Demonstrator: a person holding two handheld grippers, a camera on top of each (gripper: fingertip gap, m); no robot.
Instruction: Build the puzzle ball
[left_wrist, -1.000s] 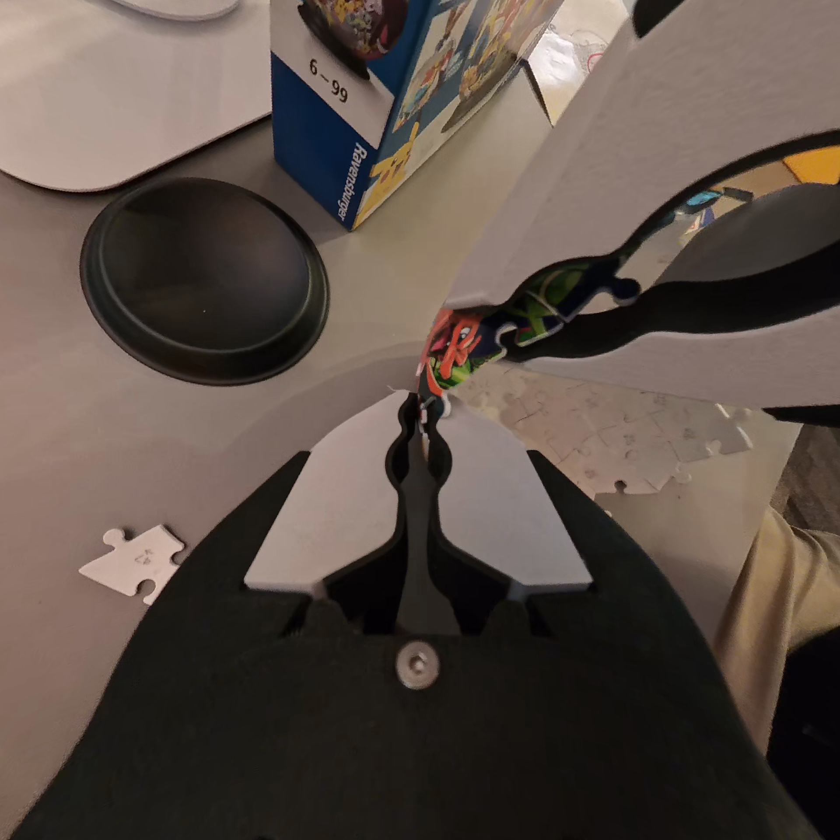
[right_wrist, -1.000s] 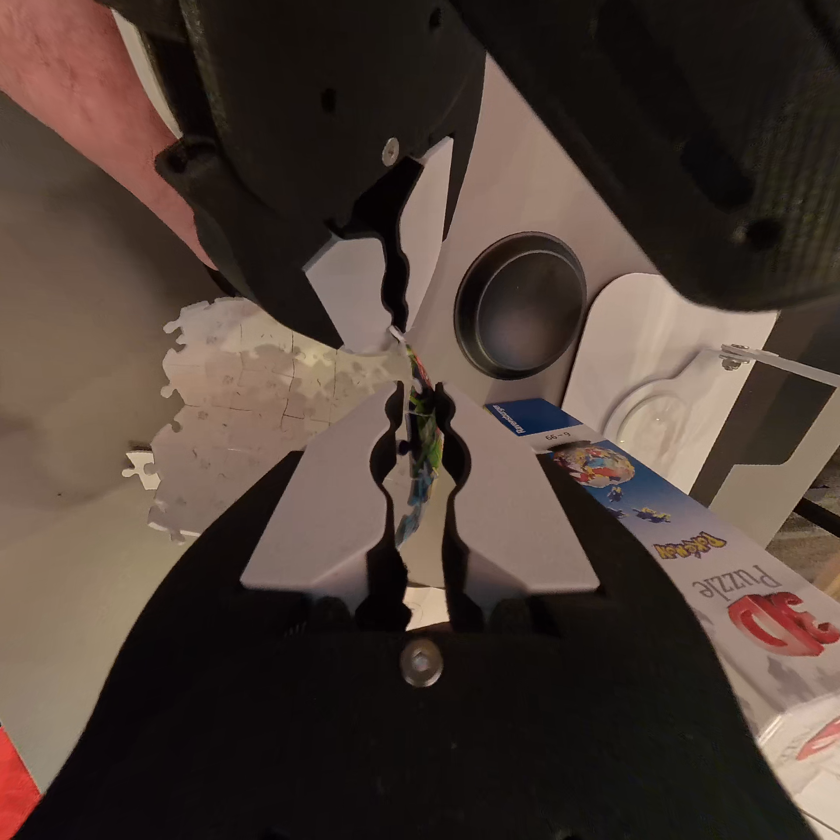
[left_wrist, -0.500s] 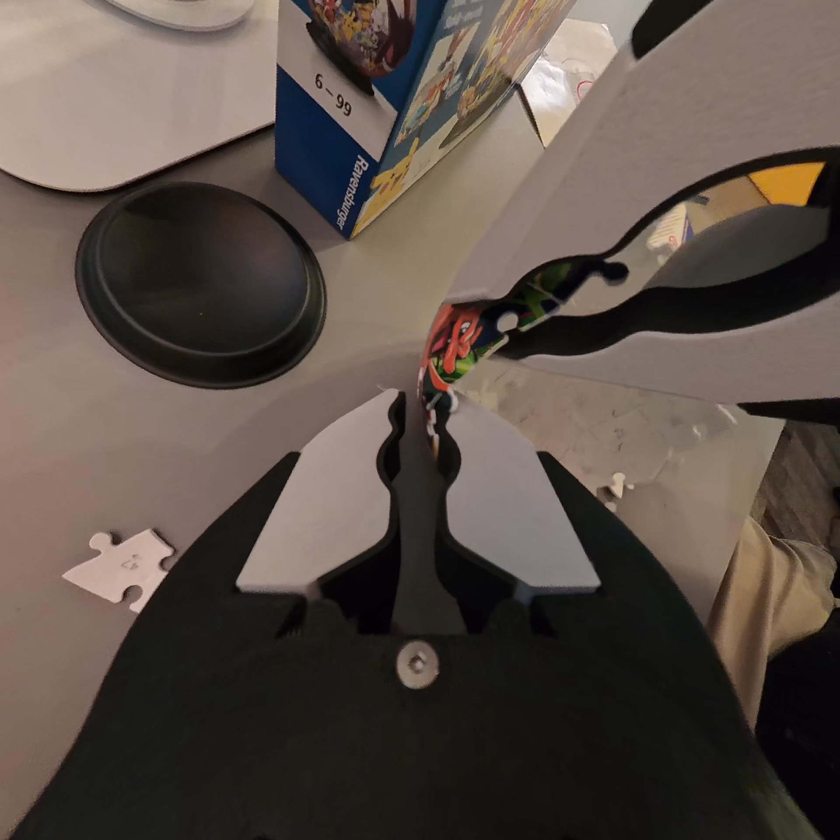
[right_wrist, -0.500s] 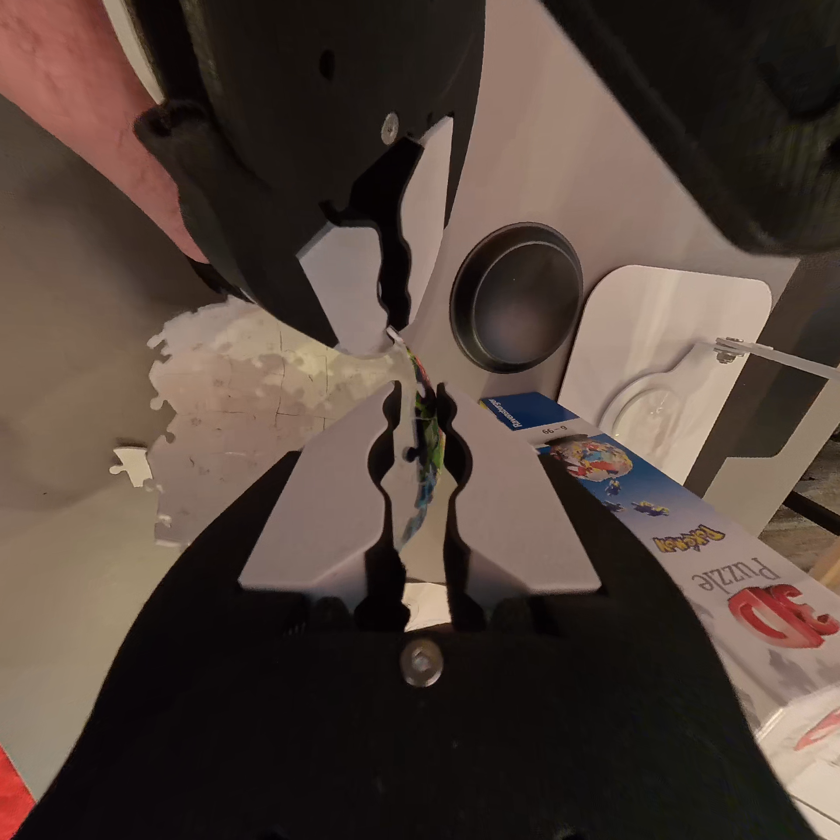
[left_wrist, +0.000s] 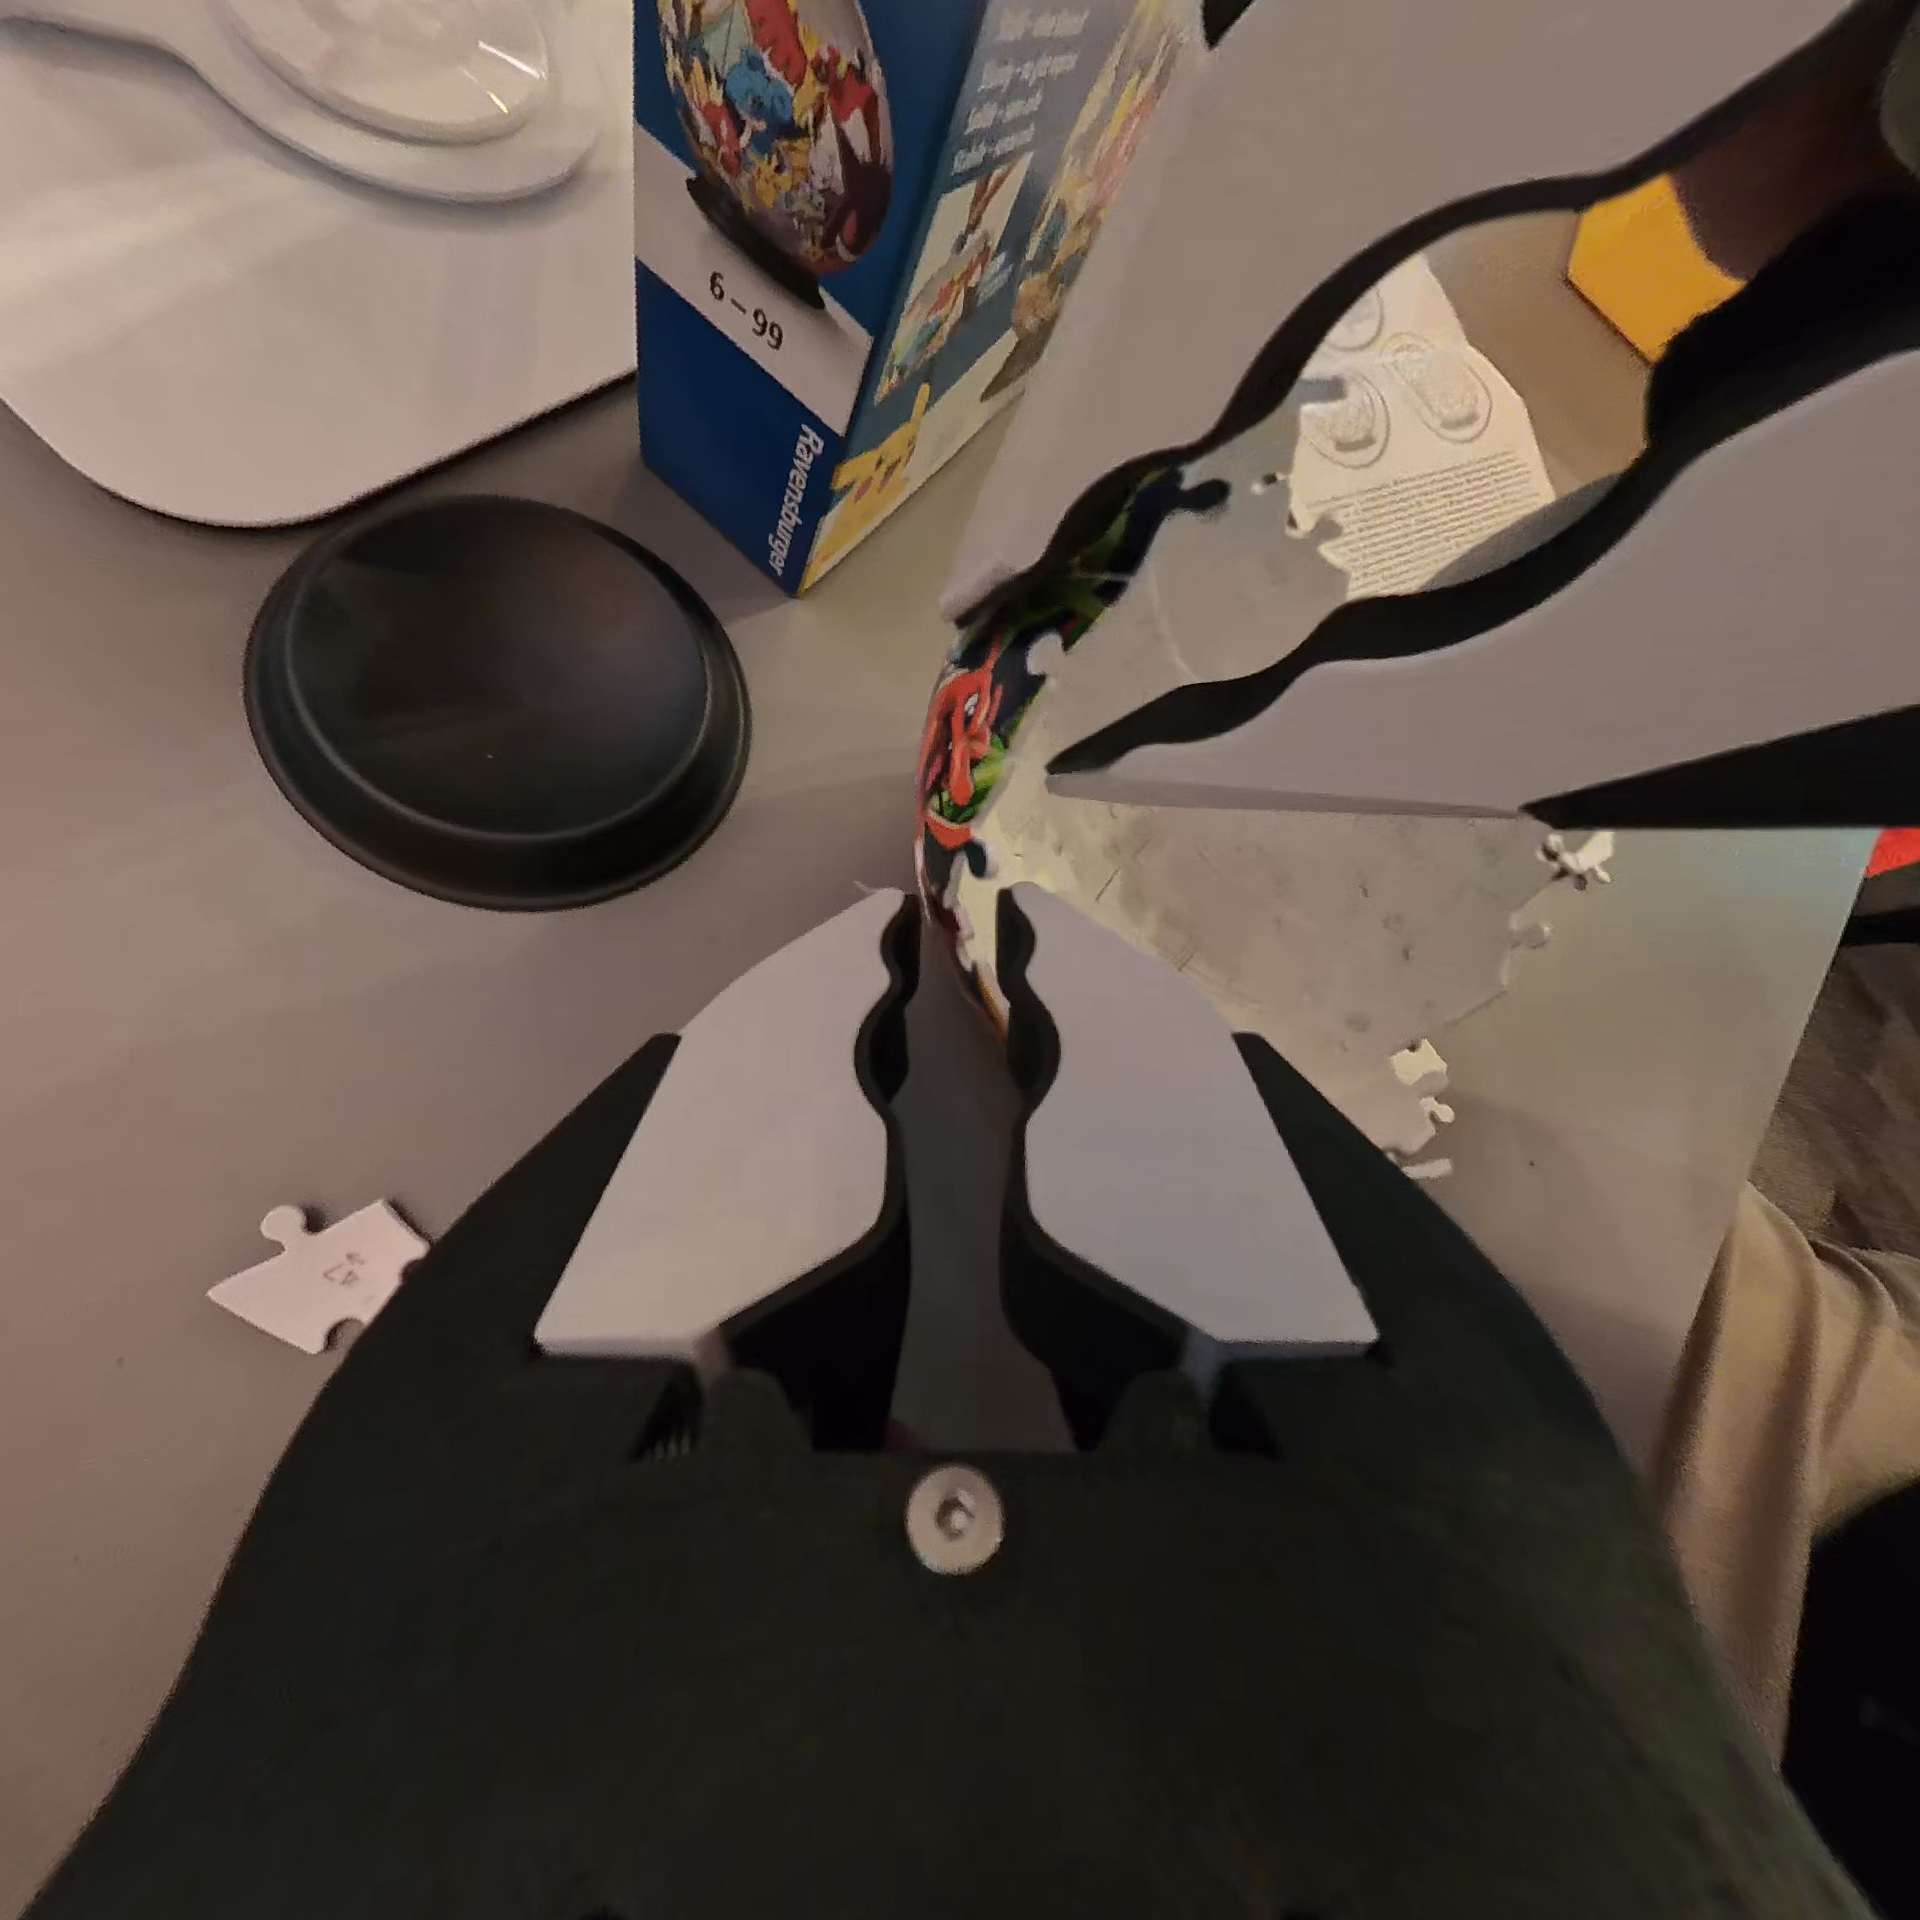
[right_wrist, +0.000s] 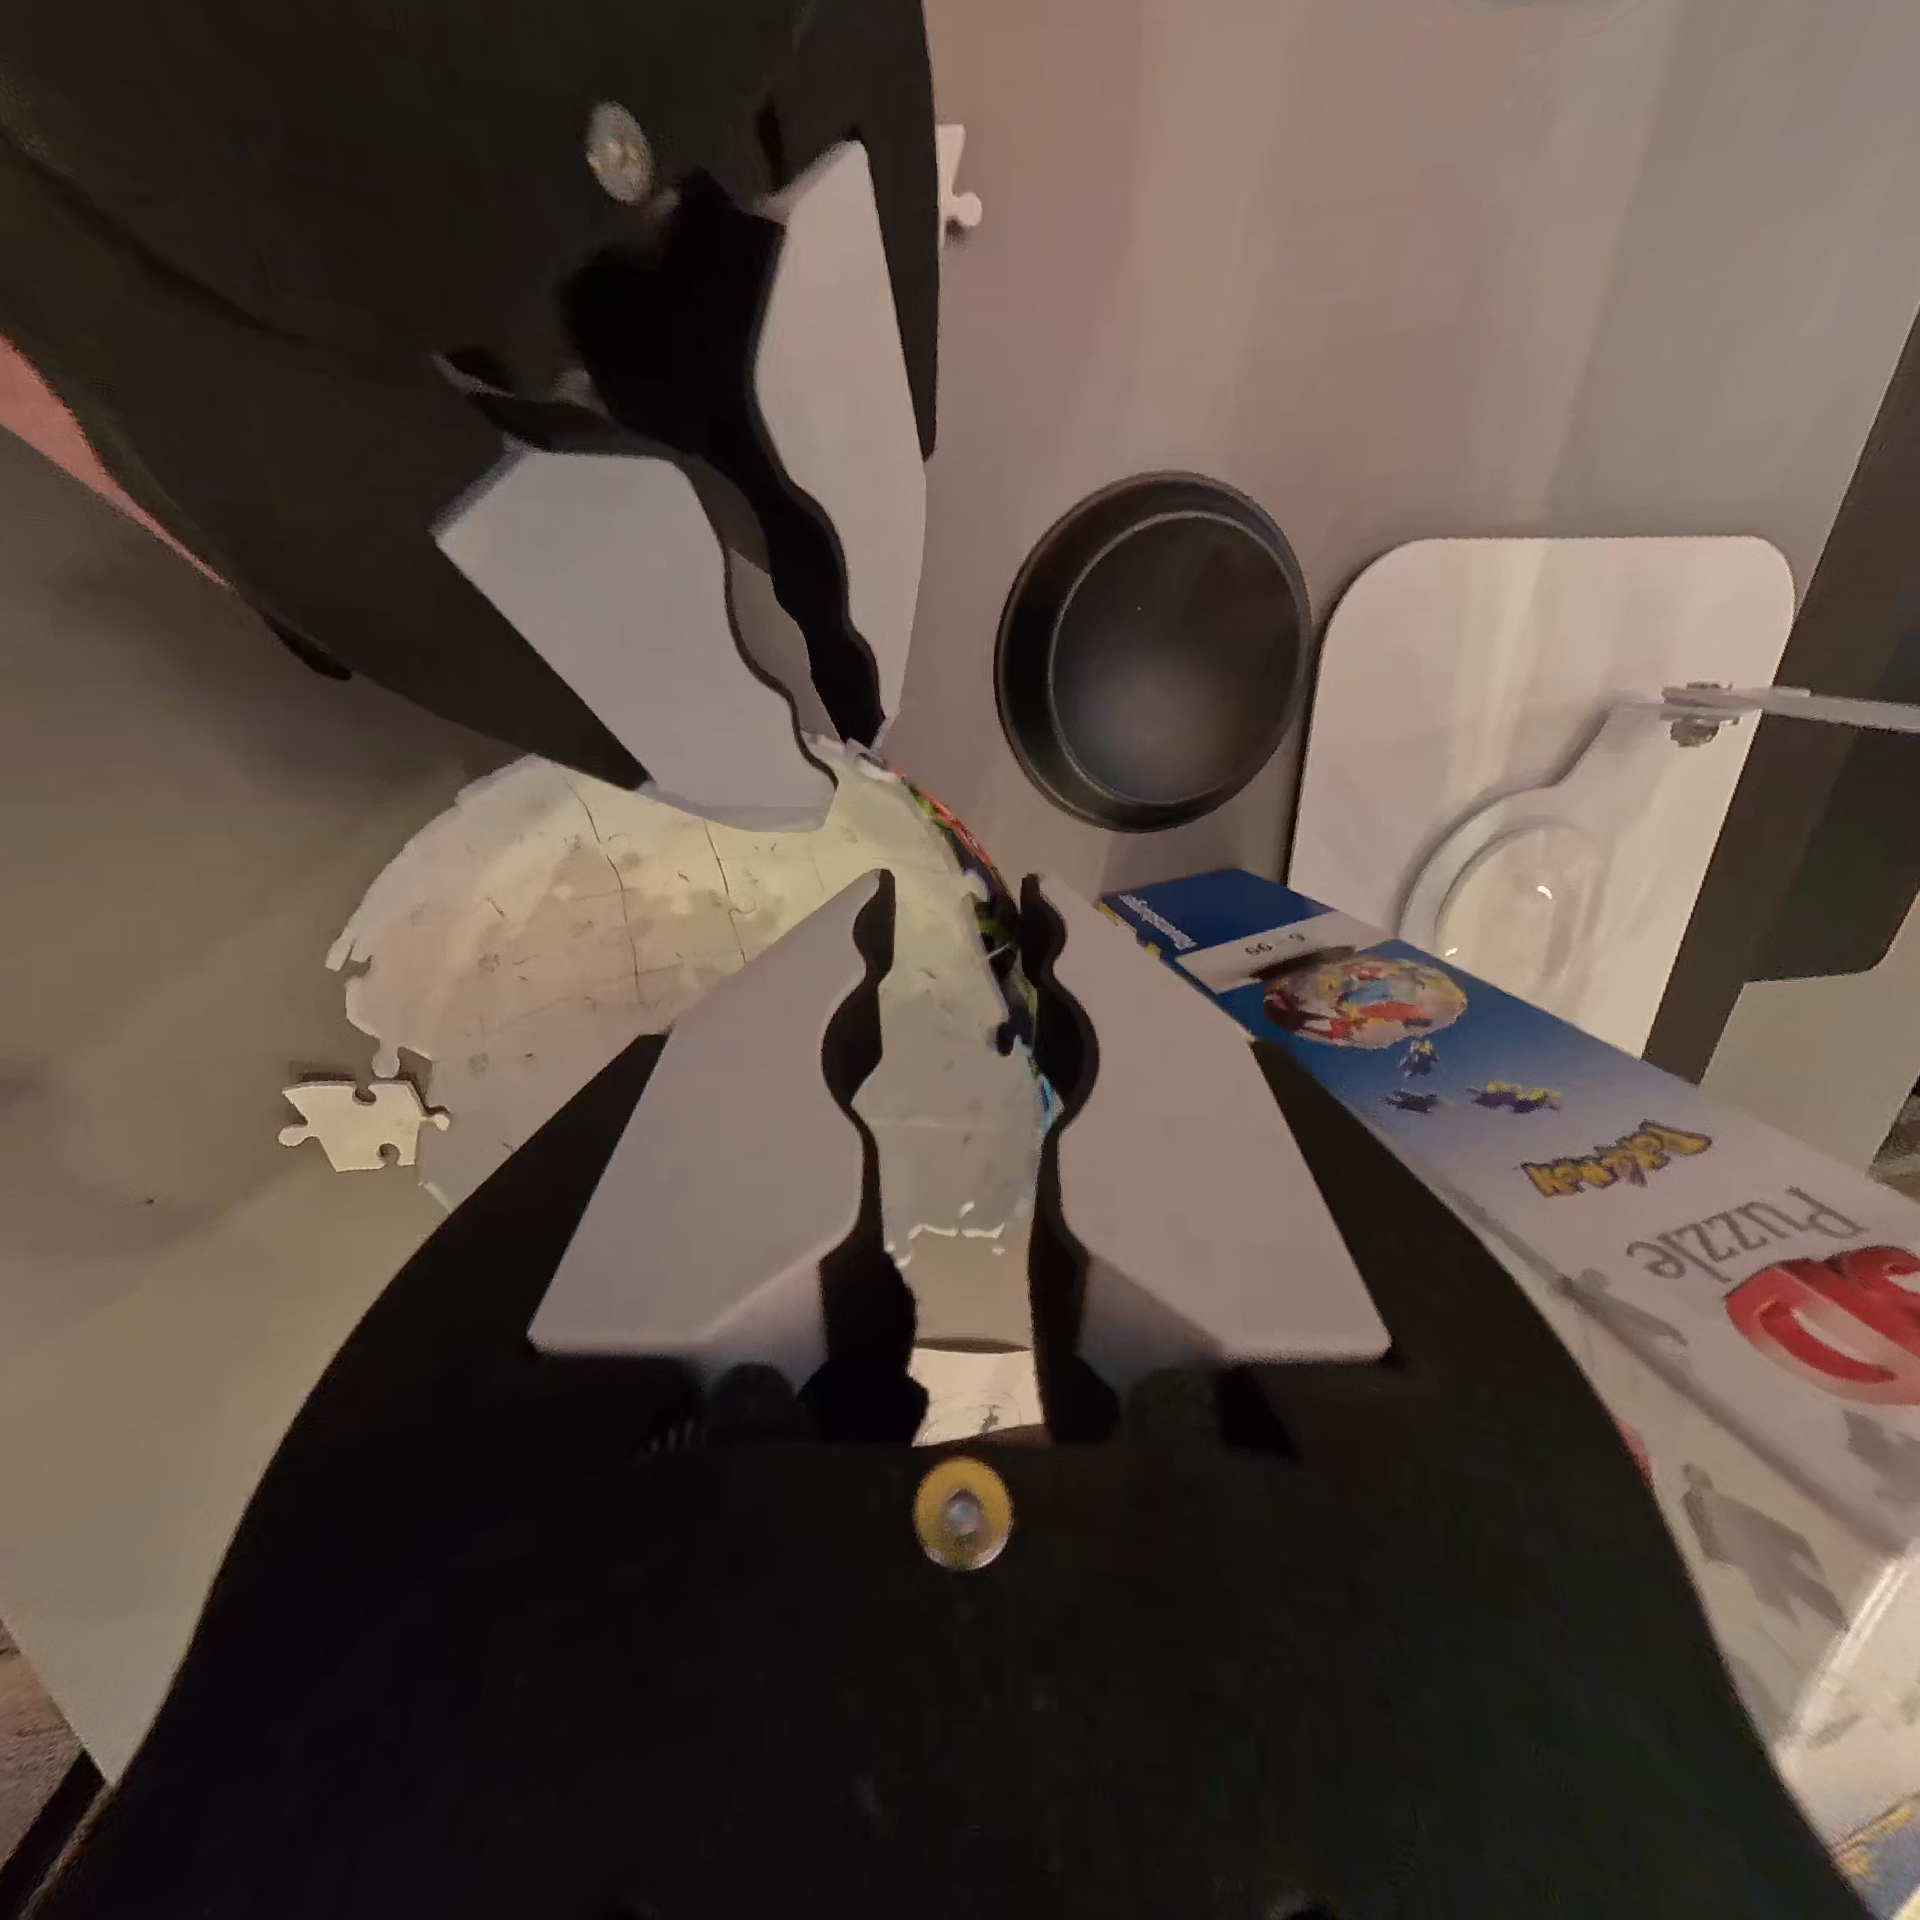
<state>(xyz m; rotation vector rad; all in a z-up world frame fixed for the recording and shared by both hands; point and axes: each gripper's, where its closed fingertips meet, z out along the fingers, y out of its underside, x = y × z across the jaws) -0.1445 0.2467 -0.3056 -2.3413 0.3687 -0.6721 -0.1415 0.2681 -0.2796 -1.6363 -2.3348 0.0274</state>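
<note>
I hold the curved puzzle shell (left_wrist: 977, 769) off the grey table (left_wrist: 208, 997), its printed face toward the black round stand (left_wrist: 488, 696) and its white hollow (right_wrist: 582, 925) toward me. My left gripper (left_wrist: 961, 914) and right gripper (right_wrist: 956, 894) each stand narrowly parted around its rim; whether they pinch it I cannot tell. The stand holds nothing. One puzzle box (left_wrist: 831, 312) stands behind; I see two loose pieces, one (left_wrist: 317, 1273) near my left gripper, one (right_wrist: 358, 1122) beside the shell.
</note>
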